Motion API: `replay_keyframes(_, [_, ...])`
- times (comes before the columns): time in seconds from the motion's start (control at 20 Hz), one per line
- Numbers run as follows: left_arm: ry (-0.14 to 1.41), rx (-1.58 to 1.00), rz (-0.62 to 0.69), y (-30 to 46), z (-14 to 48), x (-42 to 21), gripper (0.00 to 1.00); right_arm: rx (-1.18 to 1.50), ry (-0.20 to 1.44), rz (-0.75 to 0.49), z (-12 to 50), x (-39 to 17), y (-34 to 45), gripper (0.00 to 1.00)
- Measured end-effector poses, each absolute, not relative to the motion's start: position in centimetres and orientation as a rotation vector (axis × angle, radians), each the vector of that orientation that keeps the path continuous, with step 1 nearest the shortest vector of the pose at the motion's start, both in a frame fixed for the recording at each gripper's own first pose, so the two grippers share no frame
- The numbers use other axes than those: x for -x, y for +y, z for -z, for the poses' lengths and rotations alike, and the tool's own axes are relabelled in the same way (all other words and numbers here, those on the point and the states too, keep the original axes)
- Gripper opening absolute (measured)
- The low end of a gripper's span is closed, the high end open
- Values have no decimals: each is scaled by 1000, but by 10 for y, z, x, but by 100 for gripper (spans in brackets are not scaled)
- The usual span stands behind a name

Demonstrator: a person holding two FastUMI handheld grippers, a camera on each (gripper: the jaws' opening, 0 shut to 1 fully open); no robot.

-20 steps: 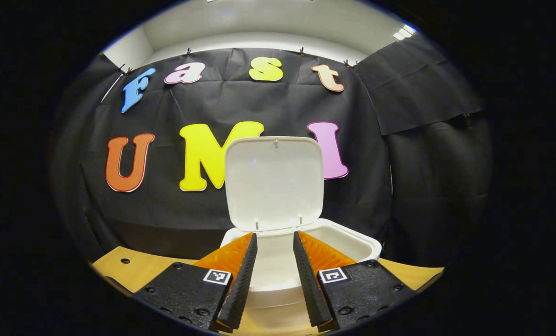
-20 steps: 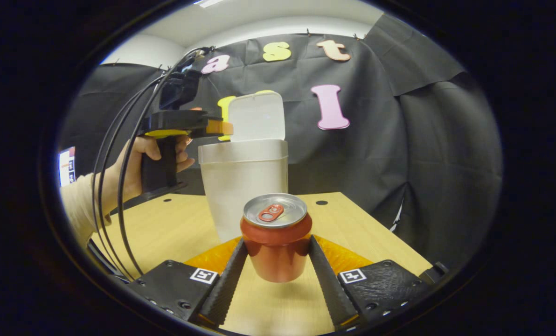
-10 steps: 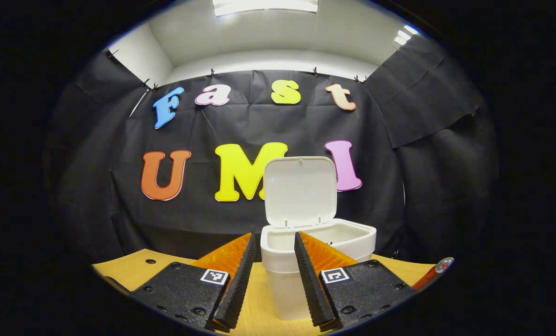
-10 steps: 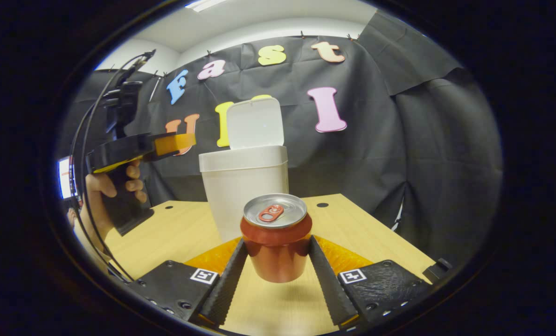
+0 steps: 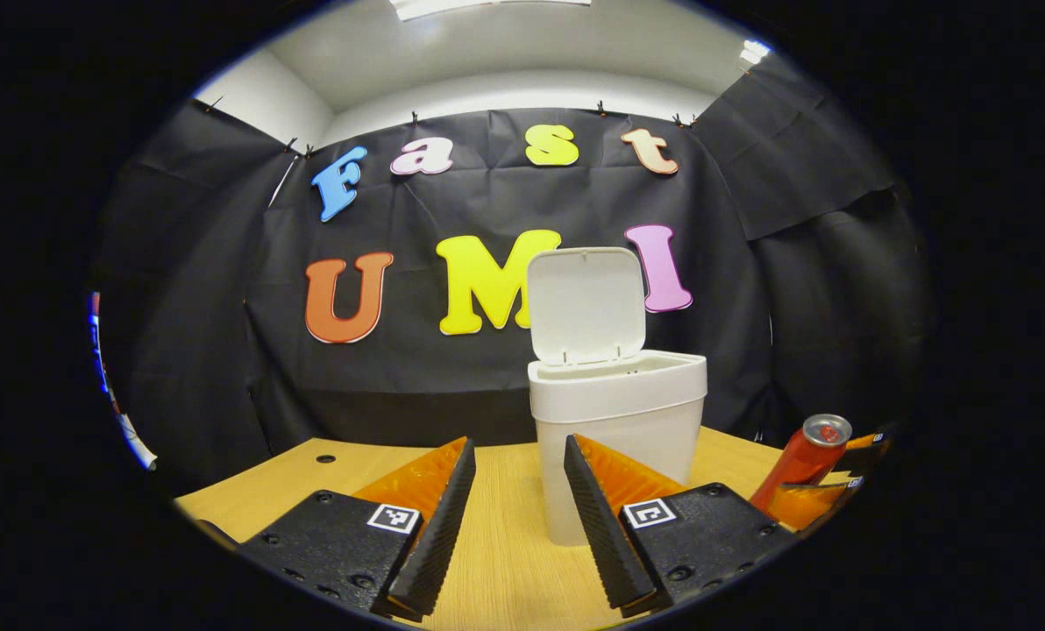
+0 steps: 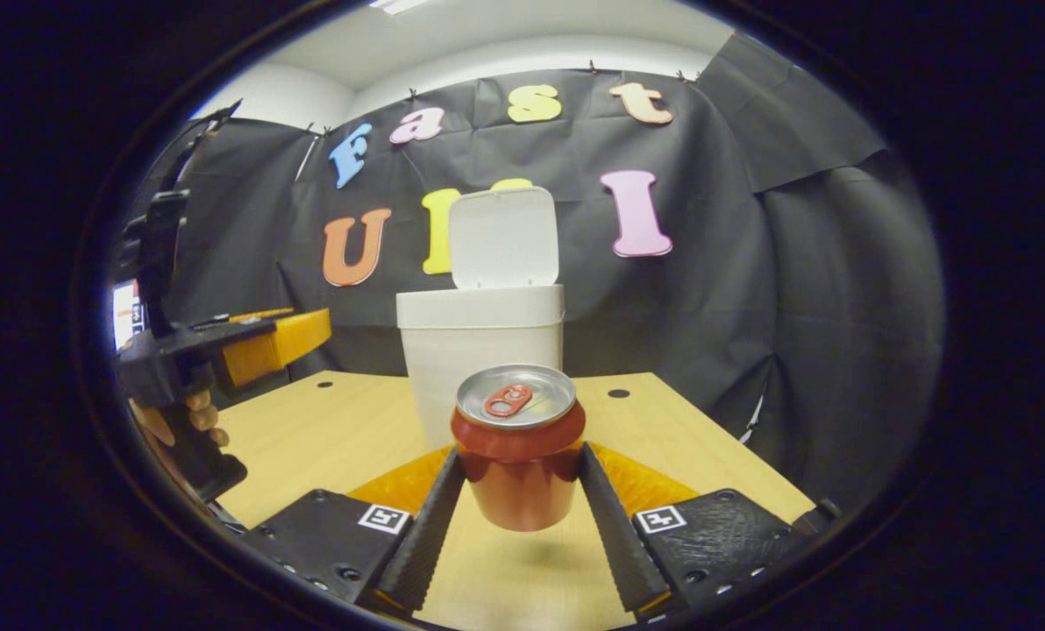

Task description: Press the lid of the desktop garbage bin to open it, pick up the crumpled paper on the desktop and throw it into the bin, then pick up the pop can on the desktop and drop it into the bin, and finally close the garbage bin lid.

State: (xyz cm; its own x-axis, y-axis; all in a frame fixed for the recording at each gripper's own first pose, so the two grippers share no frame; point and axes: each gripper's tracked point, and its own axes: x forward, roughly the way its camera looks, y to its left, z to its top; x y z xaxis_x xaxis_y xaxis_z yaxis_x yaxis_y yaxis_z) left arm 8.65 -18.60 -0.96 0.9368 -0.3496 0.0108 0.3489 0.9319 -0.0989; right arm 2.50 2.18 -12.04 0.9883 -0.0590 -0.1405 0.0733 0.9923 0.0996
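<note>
- Right gripper (image 6: pixel 518 517) has the can (image 6: pixel 518 447) clamped between both fingers, lifted just off the table (image 6: pixel 330 429).
- Left gripper (image 5: pixel 509 526) fingers apart, holding nothing.
- Bin (image 6: pixel 480 350) behind, lid (image 6: pixel 503 237) up, so next I'd guess carry it over and drop.

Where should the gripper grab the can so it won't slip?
Grab the can around its round middle, from the sides, as the right gripper does now. It stands upright, so its smooth wall gives both fingers a spot, and the shiny top stays free.
</note>
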Motion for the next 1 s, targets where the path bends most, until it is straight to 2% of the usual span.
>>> replay_keyframes(0.15, [51, 120, 325, -171, 24, -81, 76, -88, 98, 72, 93, -27, 21, 78])
replay_keyframes(0.25, [62, 142, 329, -166, 30, -77, 88, -73, 85, 71, 76, -30, 22, 78])
replay_keyframes(0.4, [52, 134, 325, -154, 32, -69, 98, -45, 63, 76, 46, -35, 23, 78])
replay_keyframes(0.65, [66, 114, 316, -138, 38, -64, 98, -10, 25, 41, -6, -48, 36, 78])
replay_keyframes(0.85, [93, 121, 305, -135, 49, -66, 98, 4, 10, 107, -43, -64, 24, 78])
replay_keyframes(1.0, [110, 111, 301, -130, 55, -67, 98, 2, 35, 77, -65, -79, 33, 79])
